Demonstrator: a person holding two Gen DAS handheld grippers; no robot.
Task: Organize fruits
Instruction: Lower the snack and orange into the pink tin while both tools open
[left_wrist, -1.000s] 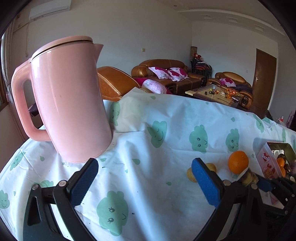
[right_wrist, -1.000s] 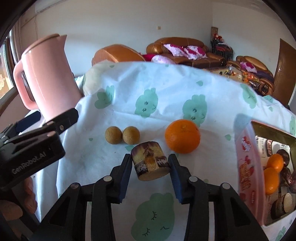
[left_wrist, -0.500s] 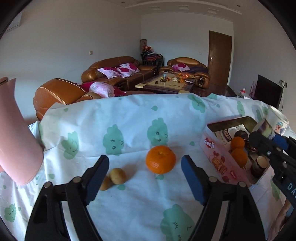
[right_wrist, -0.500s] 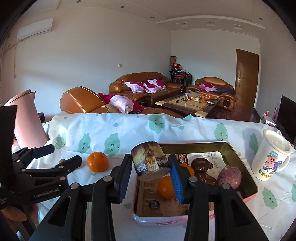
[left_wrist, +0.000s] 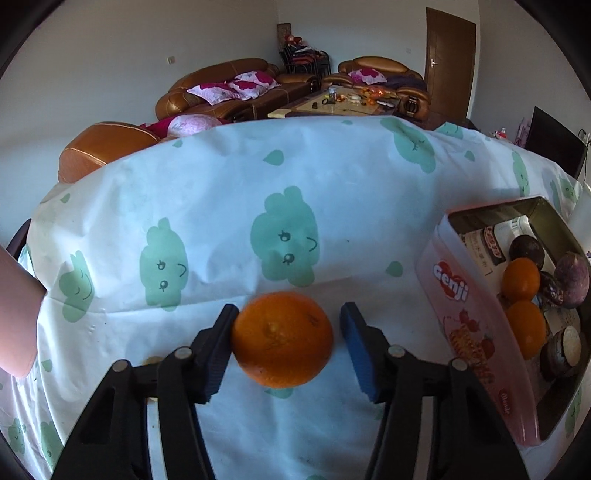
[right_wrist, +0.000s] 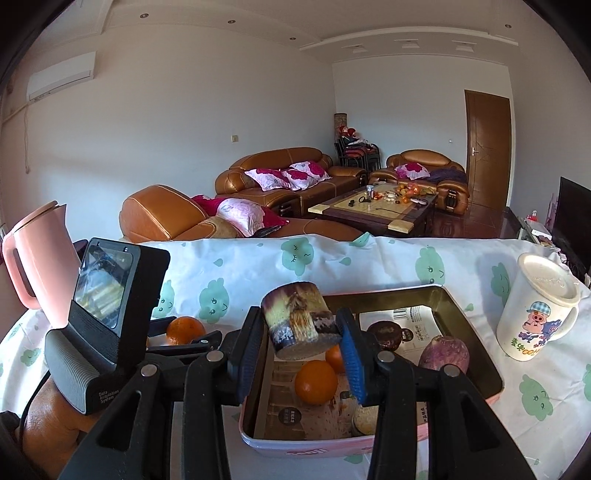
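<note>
My left hand-held gripper (left_wrist: 286, 345) straddles orange (left_wrist: 282, 338) on tabletop (left_wrist: 332, 192), jaws just closing, right pad not touching. My right hand-held gripper (right_wrist: 301, 345) pinches patterned cylinder (right_wrist: 297, 319) over tin (right_wrist: 476, 339) holding fruit.

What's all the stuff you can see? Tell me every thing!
Loose orange: 1, orange, on the tablecloth.
Tin: 1, pink, on the tablecloth.
Tin oranges: 2, orange, inside the tin.
Purple fruits: at least 2, dark, inside the tin.
Mug: 1, white, beside the tin.
Jug: 1, pink, far left.
Sofas: several, brown, behind the table.
Chunk: 1, purple-yellow, held above the tin.
Left gripper: 1, black, jaws have just been closing round the loose orange.
Right gripper: 1, black, shut on chunk.
</note>
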